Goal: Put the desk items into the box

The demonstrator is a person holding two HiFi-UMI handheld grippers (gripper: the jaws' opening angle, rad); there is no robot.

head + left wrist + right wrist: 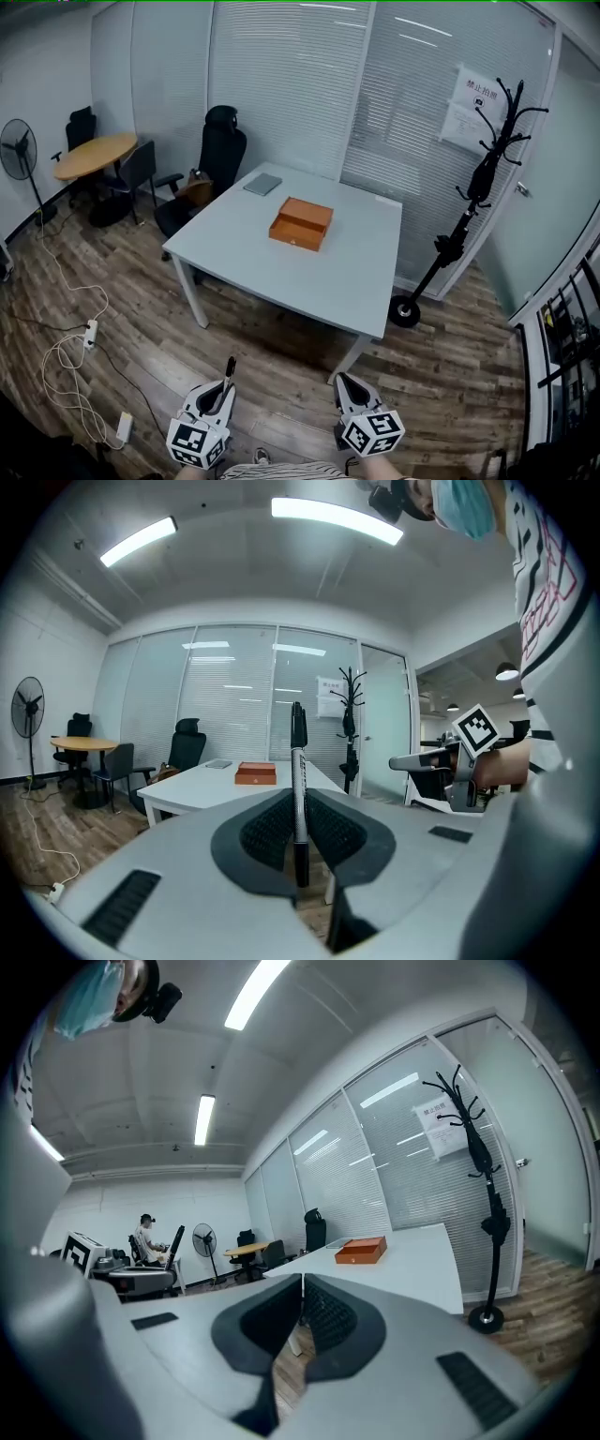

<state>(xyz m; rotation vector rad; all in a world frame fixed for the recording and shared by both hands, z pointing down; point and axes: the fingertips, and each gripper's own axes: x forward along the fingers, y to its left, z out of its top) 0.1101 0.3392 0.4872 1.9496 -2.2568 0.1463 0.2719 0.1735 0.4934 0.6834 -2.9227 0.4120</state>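
Note:
An orange box (300, 223) lies near the middle of the white desk (281, 262), with a grey flat item (262, 184) at the desk's far edge. Both grippers are low in the head view, well short of the desk. My left gripper (223, 388) is shut on a black and white pen (229, 371), which stands upright between the jaws (298, 771). My right gripper (346, 384) is shut with nothing in it (302, 1302). The box shows far off in both gripper views (255, 773) (362, 1251).
Black office chairs (217, 155) and a round wooden table (94, 155) stand at the left, with a fan (19, 150). A coat rack (487, 169) stands right of the desk. Cables and a power strip (90, 333) lie on the wood floor. A person (146, 1237) is far off.

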